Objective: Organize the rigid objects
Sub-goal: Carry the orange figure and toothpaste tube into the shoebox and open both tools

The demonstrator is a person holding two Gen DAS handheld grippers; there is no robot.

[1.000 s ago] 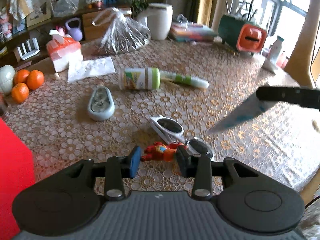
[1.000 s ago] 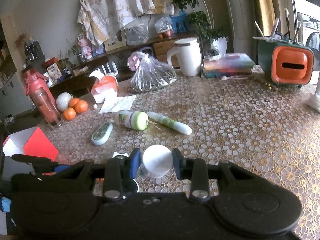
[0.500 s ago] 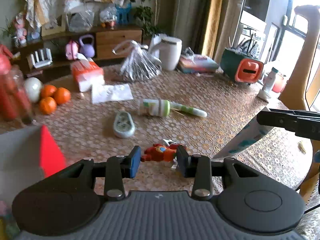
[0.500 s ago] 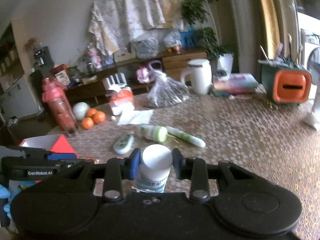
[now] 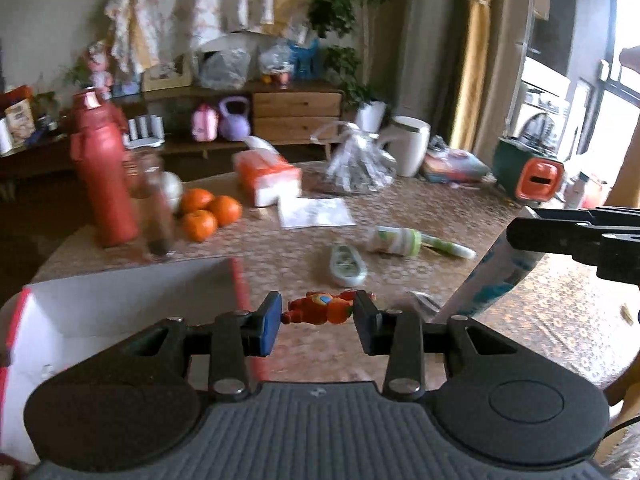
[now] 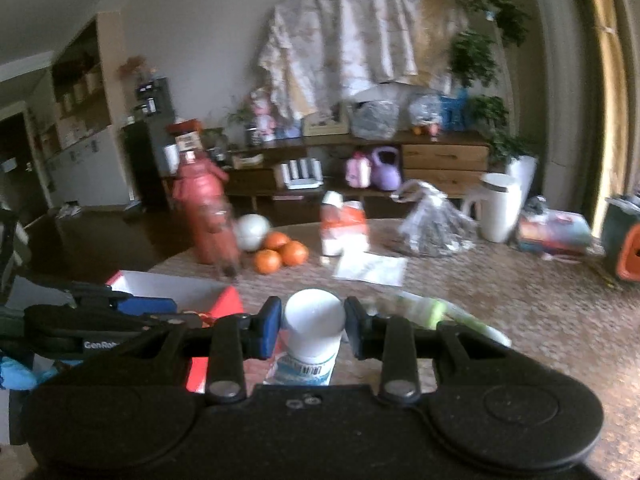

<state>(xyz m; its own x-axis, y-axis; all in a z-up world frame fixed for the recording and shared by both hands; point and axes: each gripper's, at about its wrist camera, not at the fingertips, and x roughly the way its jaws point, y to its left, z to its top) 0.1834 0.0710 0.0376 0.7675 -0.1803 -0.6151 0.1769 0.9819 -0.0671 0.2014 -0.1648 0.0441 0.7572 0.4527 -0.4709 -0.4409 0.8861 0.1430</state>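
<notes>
The left claw [image 5: 316, 316] is clenched on a small red and orange toy figure [image 5: 318, 312], which lies crosswise between the blue pad and the black pad, lifted clear of the surface [image 5: 400, 280]. The right claw [image 6: 314, 322] grips a white-capped bottle [image 6: 314, 326] by its cap — the labelled body hangs below the pads with a barcode showing. From the left wrist view the same bottle slants down from the right claw at the right side, its blue and white label visible.

Under and just left of both claws stands an open red and white box [image 5: 132, 304] at the near left corner of the surface. Further in, toward the middle of the patterned cloth, lie a pale green oval case [image 5: 347, 266], a green-lidded jar on its side [image 5: 394, 240] and a white and green tube [image 5: 450, 247] touching the jar's lid end. A sheet of paper [image 5: 316, 212] lies beyond them.

Along the left edge stand a red flask [image 5: 106, 176] and a clear glass [image 5: 154, 216], with three oranges [image 5: 208, 212] just beside them. Toward the far edge sit an orange and white tissue pack [image 5: 268, 178], a crinkled clear bag [image 5: 358, 164] and a white mug [image 5: 410, 146]. At the far right corner are a stack of books [image 5: 456, 164] and a green holder with an orange face [image 5: 528, 176].
</notes>
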